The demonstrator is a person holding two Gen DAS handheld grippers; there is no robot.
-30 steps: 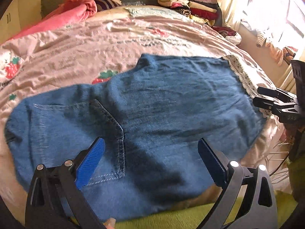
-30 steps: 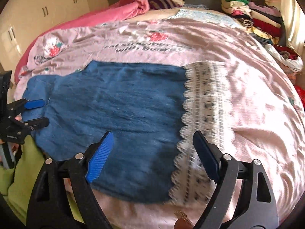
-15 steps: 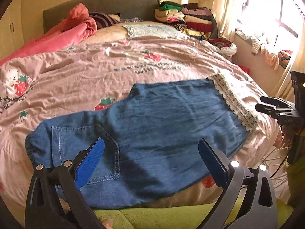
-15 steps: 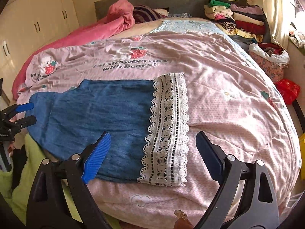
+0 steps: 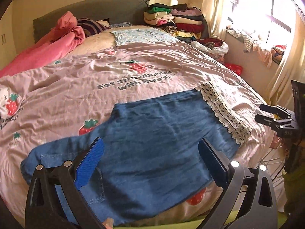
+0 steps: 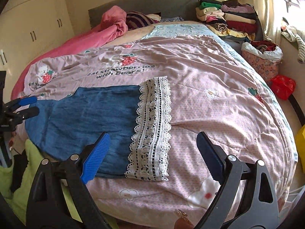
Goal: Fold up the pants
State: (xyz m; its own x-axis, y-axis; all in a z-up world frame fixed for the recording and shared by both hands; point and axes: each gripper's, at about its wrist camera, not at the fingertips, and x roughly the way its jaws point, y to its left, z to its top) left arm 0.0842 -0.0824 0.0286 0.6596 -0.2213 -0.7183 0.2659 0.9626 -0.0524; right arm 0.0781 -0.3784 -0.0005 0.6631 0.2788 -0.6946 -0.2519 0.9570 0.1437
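Home bedroom: bed, wardrobe

bare pink bedspread right of pants, folded clothes stack crowding headboard corner

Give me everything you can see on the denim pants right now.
The denim pants are blue, soft-looking and lightly creased, with a white lace band at the hem end and a stitched patch pocket at the waist end. They lie flat, legs apparently stacked, along the near edge of the pink strawberry-print bedspread. Neither gripper touches them.
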